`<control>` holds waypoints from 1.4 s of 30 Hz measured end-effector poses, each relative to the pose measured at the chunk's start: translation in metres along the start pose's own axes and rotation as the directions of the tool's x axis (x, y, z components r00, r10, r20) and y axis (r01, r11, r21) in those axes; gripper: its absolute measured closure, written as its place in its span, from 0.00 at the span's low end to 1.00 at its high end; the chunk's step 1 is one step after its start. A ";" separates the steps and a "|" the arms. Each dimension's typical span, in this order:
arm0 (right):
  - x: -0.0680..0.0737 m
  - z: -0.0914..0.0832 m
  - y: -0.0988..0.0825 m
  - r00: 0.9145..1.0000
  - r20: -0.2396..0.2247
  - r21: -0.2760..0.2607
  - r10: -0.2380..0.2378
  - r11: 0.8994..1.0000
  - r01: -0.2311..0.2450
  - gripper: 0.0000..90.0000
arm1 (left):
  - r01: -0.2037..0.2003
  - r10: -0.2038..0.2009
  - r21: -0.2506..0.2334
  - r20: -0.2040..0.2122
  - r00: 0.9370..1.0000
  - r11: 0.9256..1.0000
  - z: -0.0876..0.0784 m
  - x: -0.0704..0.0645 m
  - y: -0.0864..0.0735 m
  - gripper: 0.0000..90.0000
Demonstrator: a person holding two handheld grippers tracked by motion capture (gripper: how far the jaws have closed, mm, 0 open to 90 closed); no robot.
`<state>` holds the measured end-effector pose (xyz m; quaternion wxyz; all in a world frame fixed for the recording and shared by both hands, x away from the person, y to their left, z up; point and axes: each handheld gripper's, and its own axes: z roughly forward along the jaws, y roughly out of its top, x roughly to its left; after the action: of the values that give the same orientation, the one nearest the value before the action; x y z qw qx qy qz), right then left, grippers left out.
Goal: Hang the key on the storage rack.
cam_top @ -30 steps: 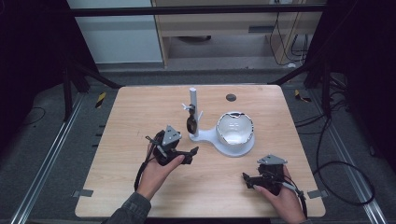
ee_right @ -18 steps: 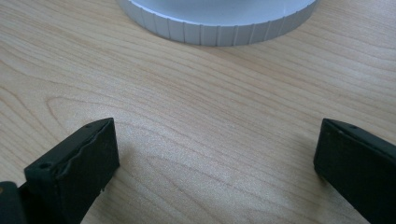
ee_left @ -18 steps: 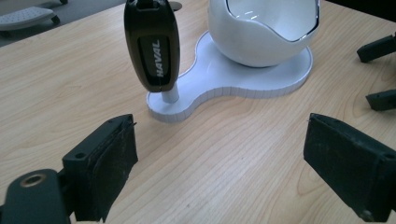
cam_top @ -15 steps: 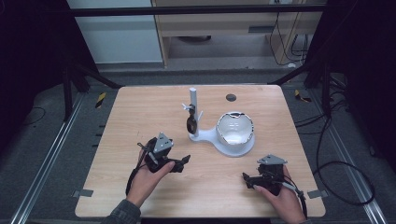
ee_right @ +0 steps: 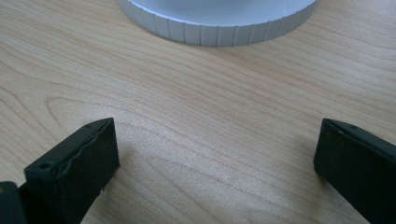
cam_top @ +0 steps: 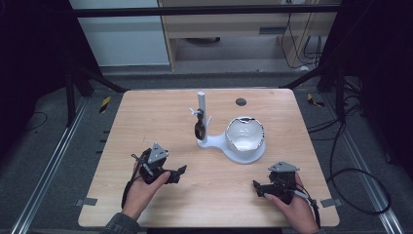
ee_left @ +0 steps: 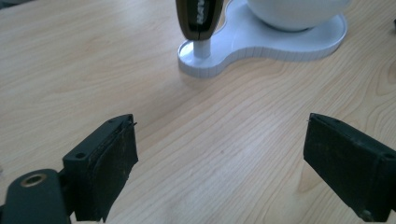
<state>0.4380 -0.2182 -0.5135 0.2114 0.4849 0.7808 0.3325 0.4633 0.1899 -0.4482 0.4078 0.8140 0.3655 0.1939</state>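
Observation:
A white stand (cam_top: 214, 143) sits mid-table, with an upright post (cam_top: 201, 105) and a white bowl (cam_top: 245, 135) on its base. A dark brown and black object (cam_top: 198, 129) hangs on the post. My left gripper (cam_top: 176, 174) rests low over the wood in front of the stand, open and holding nothing. In the left gripper view its jaws (ee_left: 223, 140) stand wide apart, facing the hanging object (ee_left: 198, 16) and the stand base (ee_left: 261, 44). My right gripper (cam_top: 257, 187) is near the front right edge, also open and holding nothing. Its view (ee_right: 217, 140) shows the ribbed base rim (ee_right: 219, 25) ahead.
A small dark round disc (cam_top: 240, 102) lies in the tabletop behind the bowl. Bare wood (cam_top: 146, 122) stretches left of the stand. Black frame rails (cam_top: 48, 165) and cables (cam_top: 350, 170) run along the floor on both sides of the table.
My left gripper has drawn back from the stand toward the front left of the table, still open. The right gripper has stayed in place.

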 end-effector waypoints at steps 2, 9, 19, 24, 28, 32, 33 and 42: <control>0.000 0.000 0.000 1.000 0.001 0.001 0.000 1.000 0.000 0.00 | 0.000 0.000 0.010 -0.006 1.000 1.000 0.000 0.002 -0.002 0.10; 0.000 0.000 0.000 1.000 -0.001 0.000 -0.001 1.000 0.001 0.00 | 0.017 -0.015 0.031 -0.059 0.998 0.999 -0.008 0.013 -0.020 0.11; 0.000 0.000 0.000 1.000 -0.001 0.000 -0.002 1.000 0.002 0.00 | 0.073 -0.065 0.070 -0.112 0.992 0.995 -0.012 0.041 -0.043 0.11; 0.000 0.000 0.000 1.000 -0.001 0.000 -0.002 1.000 0.002 0.00 | 0.107 -0.098 0.073 -0.120 0.988 0.992 -0.012 0.051 -0.054 0.10; 0.001 0.000 0.000 1.000 -0.001 0.001 0.002 1.000 -0.002 0.00 | 0.107 -0.098 0.065 -0.124 0.987 0.992 -0.011 0.053 -0.056 0.09; 0.001 0.001 0.001 1.000 -0.001 0.002 0.002 1.000 -0.002 0.00 | 0.144 -0.135 0.070 -0.125 0.983 0.987 -0.009 0.062 -0.059 0.09; 0.000 0.001 0.001 1.000 -0.001 0.001 -0.001 1.000 0.001 0.00 | 0.148 -0.138 0.075 -0.124 0.983 0.986 -0.008 0.063 -0.059 0.09; 0.000 0.001 0.000 1.000 -0.001 -0.001 -0.009 1.000 0.009 0.00 | 0.142 -0.112 0.191 -0.158 0.981 0.971 0.003 0.067 -0.066 0.04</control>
<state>0.4388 -0.2177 -0.5138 0.2128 0.4810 0.7830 0.3321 0.4804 0.2653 -0.5025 0.3069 0.8095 0.4635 0.1886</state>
